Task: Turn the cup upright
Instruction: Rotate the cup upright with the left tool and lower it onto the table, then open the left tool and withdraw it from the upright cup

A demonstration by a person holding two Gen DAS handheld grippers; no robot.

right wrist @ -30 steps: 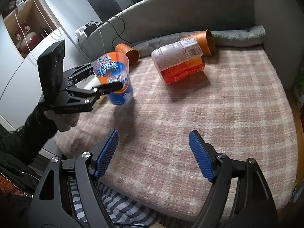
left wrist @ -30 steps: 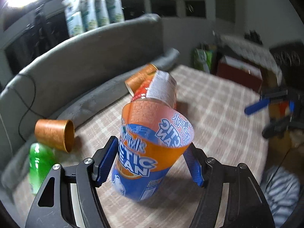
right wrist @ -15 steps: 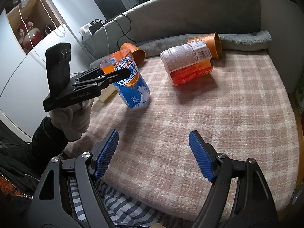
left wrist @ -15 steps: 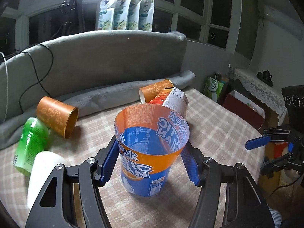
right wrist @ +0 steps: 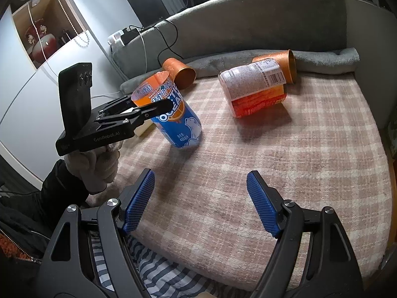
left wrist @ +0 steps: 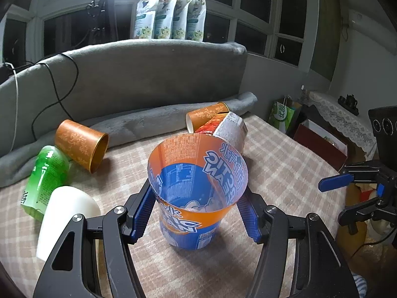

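Observation:
A blue and orange cup [left wrist: 196, 193] with "Arctic Ocean" print stands mouth up on the checked cloth, base on the surface, leaning slightly. My left gripper [left wrist: 196, 213] holds it between its blue pads, just below the rim. The right wrist view shows the same cup [right wrist: 173, 116] at the left with the left gripper [right wrist: 153, 109] clamped on it. My right gripper [right wrist: 201, 203] is open and empty, low over the cloth's front edge, well apart from the cup.
An orange cup [left wrist: 82, 146], a green bottle [left wrist: 44, 173] and a white cup [left wrist: 64, 218] lie at the left. A red and white noodle cup [right wrist: 255, 87] and another orange cup [right wrist: 285, 64] lie at the back. A grey sofa back [left wrist: 139, 74] rims the cloth.
The left gripper has turned the blue and orange cup from strongly tilted to nearly upright and lowered its base onto the cloth. The right gripper has stayed put.

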